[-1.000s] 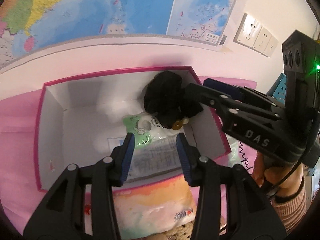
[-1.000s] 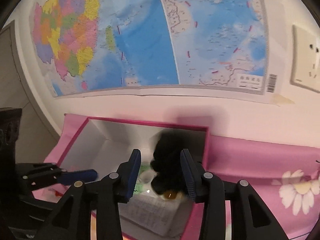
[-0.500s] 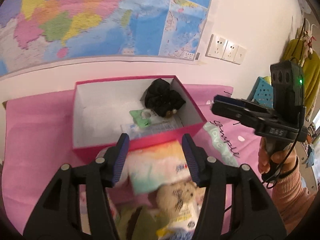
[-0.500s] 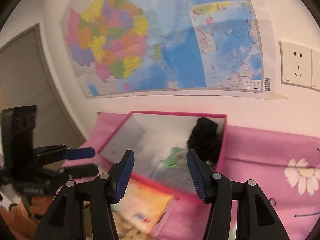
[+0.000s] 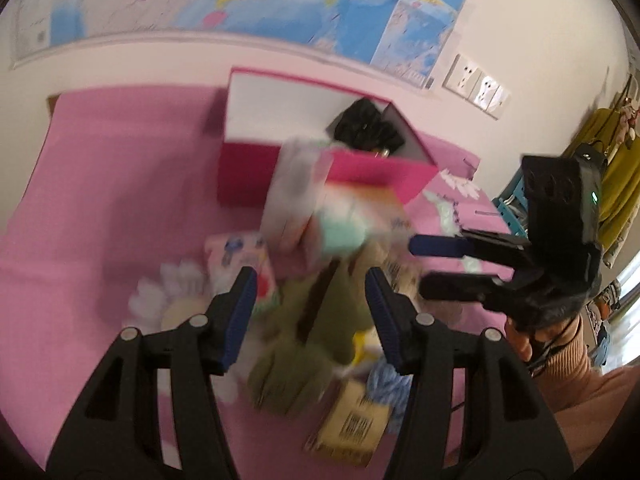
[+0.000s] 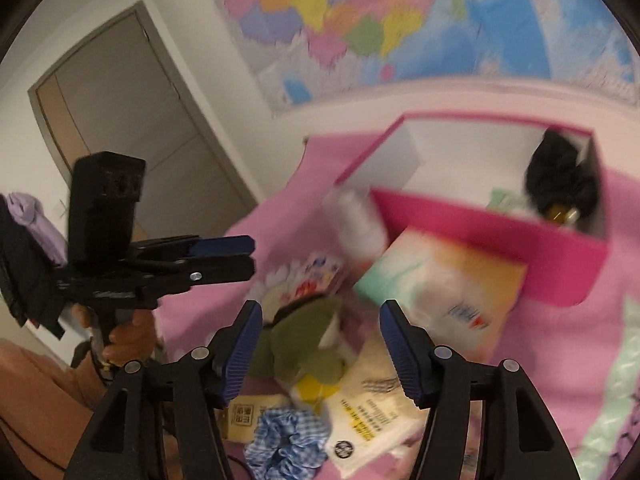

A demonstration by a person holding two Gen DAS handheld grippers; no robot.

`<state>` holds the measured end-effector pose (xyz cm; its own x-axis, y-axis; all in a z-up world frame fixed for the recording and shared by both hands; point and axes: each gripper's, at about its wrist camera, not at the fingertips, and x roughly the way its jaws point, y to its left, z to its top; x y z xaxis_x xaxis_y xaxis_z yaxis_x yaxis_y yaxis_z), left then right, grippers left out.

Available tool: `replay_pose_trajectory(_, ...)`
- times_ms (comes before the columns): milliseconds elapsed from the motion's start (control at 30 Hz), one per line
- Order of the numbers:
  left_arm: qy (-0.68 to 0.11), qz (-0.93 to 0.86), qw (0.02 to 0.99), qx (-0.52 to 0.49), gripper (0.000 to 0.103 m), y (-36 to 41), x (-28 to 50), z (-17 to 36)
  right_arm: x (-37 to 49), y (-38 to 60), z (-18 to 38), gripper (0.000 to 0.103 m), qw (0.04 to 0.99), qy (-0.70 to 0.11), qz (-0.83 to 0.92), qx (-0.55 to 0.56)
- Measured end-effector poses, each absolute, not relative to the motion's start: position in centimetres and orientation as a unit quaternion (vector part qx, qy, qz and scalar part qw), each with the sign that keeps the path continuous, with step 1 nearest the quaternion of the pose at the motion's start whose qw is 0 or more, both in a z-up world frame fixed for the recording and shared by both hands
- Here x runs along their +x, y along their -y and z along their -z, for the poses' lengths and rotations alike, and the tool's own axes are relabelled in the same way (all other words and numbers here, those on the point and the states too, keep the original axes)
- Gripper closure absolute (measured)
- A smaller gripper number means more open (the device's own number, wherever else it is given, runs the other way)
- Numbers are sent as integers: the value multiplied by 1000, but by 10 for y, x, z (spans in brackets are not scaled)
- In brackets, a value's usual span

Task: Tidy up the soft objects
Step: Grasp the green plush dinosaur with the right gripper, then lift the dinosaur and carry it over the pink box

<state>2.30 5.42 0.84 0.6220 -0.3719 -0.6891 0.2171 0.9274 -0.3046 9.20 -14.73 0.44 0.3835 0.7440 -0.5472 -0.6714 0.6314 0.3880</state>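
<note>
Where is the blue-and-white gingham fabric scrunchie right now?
In the right wrist view, the blue-and-white gingham fabric scrunchie lies at the bottom centre on the pink cloth, below the olive-green plush toy and beside a cream packet.

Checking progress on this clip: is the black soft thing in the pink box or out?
In: the black bundle sits inside the box, in its far right corner.

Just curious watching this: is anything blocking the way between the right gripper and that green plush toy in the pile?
Nothing visible does. The right gripper is open above the green plush toy, which lies on top of the pile, uncovered. The blue scrunchie and the packets beside it lie off to the sides, not over it.
</note>
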Motion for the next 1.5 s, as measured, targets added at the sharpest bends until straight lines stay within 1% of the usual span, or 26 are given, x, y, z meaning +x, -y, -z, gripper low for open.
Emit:
replay_pose_trajectory(200,-429,163,880,-122,45,-63,-1,16,98,116,20,37,811,-392,-431,42)
replay_pose_trajectory(600,-480,183,843,-162,45,-67,-21,53,116,82,43,37,797,-422,-430,45)
replay_pose_trajectory(633,-482,183,841,-165,45,-66,-23,56,117,82,44,37,796,-423,-429,46)
replay_pose_trajectory(667,-485,184,838,-167,45,-66,-23,59,117,82,47,44,795,-425,-429,47)
replay_pose_trajectory(700,-487,186,836,-170,45,-65,-22,60,118,80,49,54,795,-426,-430,48)
replay_pose_trajectory(767,-487,189,834,-175,45,-65,-21,63,118,83,51,56,793,-426,-432,55)
replay_pose_trajectory(833,-484,188,835,-179,46,-65,-19,62,115,86,49,56,797,-421,-431,54)
replay_pose_trajectory(933,-484,181,836,-187,53,-70,-17,62,112,90,47,57,802,-416,-425,58)
replay_pose_trajectory(1133,-469,184,841,-195,54,-75,-16,51,100,104,41,59,807,-403,-424,82)
replay_pose_trajectory(1500,-422,201,872,-145,53,-59,-6,4,80,126,3,60,839,-346,-408,97)
